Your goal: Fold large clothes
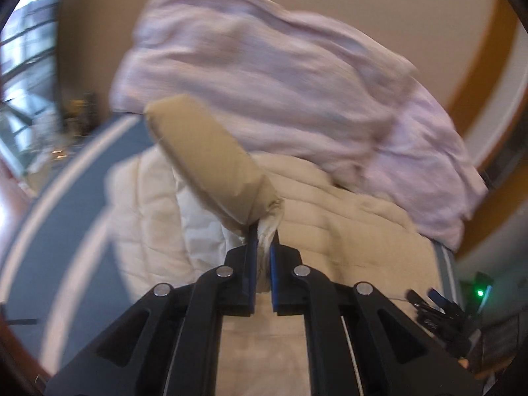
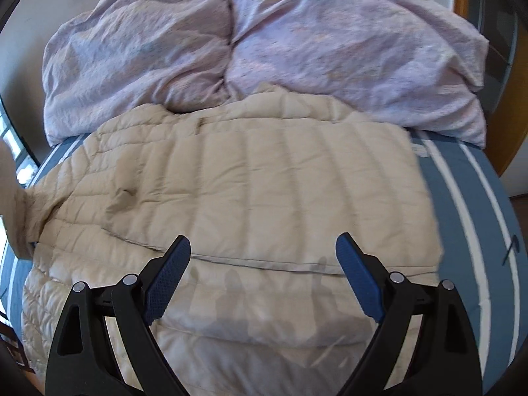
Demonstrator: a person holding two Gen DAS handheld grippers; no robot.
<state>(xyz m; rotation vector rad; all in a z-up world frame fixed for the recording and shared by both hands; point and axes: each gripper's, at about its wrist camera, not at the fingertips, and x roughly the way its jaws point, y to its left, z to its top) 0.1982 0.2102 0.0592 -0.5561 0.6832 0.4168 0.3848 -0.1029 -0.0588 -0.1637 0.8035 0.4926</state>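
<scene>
The left gripper (image 1: 263,237) has its jaws closed on the sleeve (image 1: 204,158) of the beige jacket (image 2: 250,178), which fills the frame centre on the bed (image 2: 468,198). The right gripper (image 2: 263,257) hangs above it, jaws wide. The thin pinch may slip if pulled hard.

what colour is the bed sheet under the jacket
Blue-grey with white stripes; the bed sheet shows best in the right wrist view.

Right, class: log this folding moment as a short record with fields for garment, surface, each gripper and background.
garment: beige quilted jacket, spread flat
sleeve: cuff end lifted
surface: blue bed sheet with white stripes
left gripper: jaws shut on the sleeve
right gripper: jaws open, above the jacket
background: crumpled lilac duvet behind the jacket
</scene>
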